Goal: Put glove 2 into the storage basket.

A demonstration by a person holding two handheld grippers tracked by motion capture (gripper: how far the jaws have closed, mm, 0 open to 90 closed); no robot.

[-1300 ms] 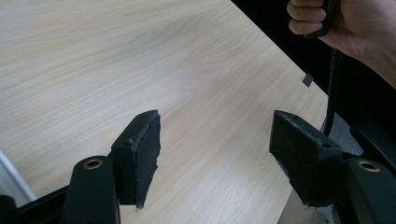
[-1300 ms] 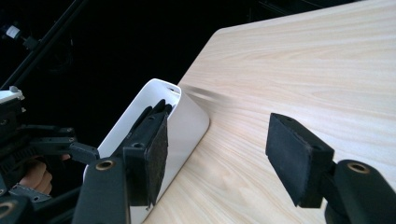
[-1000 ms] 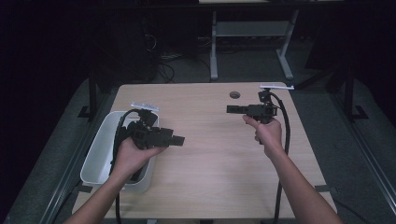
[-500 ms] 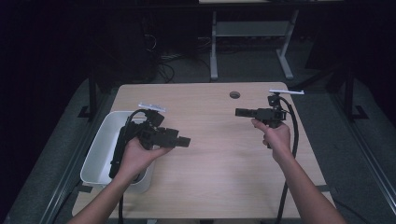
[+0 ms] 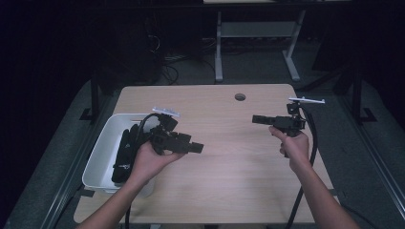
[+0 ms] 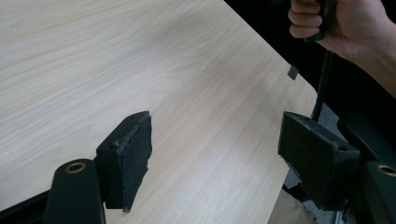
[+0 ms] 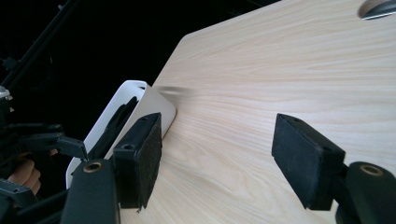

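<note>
White bin sits just beside left gripper; right gripper well apart. Both jaws spread, empty, just been opening. Dark stuff in bin, can't make out.

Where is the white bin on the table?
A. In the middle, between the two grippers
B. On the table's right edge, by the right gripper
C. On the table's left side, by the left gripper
C: the white bin sits at the table's left edge, right beside the left gripper.

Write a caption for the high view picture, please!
Two open tongs above a wooden table, white bin nearby.
</note>
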